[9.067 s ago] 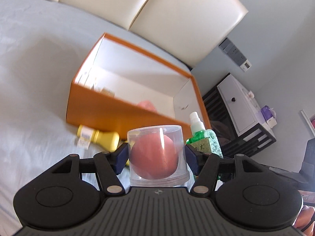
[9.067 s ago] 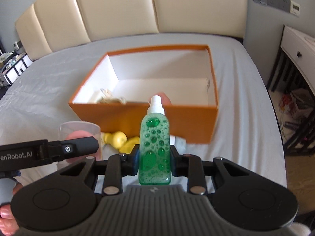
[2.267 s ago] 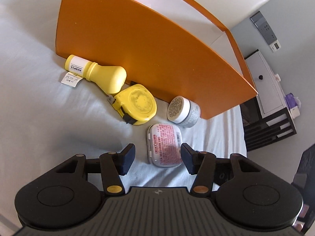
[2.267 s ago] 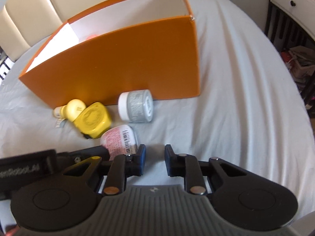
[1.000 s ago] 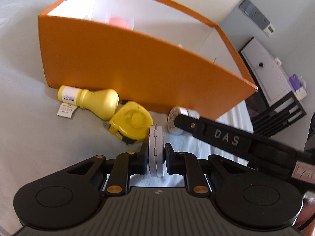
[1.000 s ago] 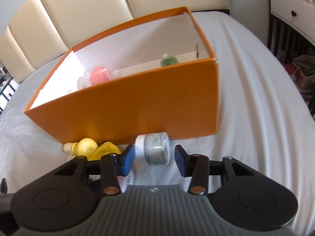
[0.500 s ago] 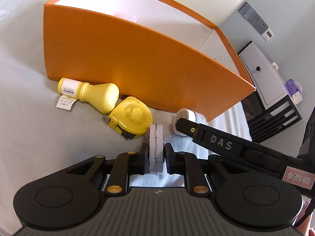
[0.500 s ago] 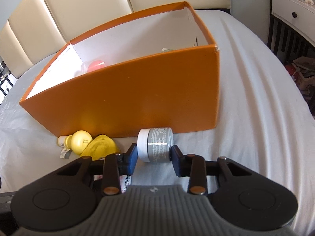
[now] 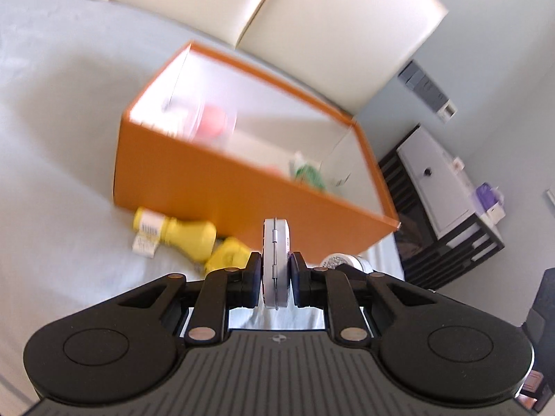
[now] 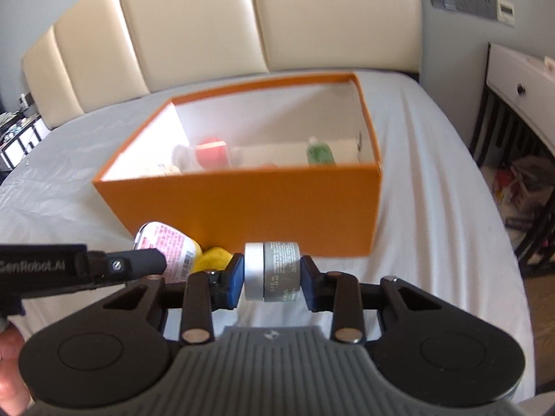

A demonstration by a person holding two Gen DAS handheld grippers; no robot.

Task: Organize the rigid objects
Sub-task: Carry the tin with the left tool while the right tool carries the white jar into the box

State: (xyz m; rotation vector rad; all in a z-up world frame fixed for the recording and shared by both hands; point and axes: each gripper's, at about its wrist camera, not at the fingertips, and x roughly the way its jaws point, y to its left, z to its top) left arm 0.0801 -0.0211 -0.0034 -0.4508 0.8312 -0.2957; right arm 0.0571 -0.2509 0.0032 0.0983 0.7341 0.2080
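My left gripper (image 9: 275,267) is shut on a flat white tin (image 9: 275,239) held edge-on above the bed. From the right wrist view the tin's pink label (image 10: 166,246) shows beside the left fingers (image 10: 138,263). My right gripper (image 10: 272,272) is shut on a grey jar with a white lid (image 10: 277,270), lifted off the sheet. Just ahead is the open orange box (image 10: 260,208), which holds a green spray bottle (image 10: 321,152) and a clear case with a red ball (image 10: 211,150). A yellow bottle (image 9: 184,234) and a yellow tape measure (image 9: 229,256) lie against the box's near wall.
The box rests on a grey bedsheet (image 10: 433,208) before a cream padded headboard (image 10: 208,27). A white nightstand (image 10: 520,79) and dark shelving stand past the bed's right edge. A hand (image 10: 10,346) shows at the lower left.
The right jaws closed on the jar. Both grippers then rose off the bed with the tin and the jar, and the inside of the box came into view.
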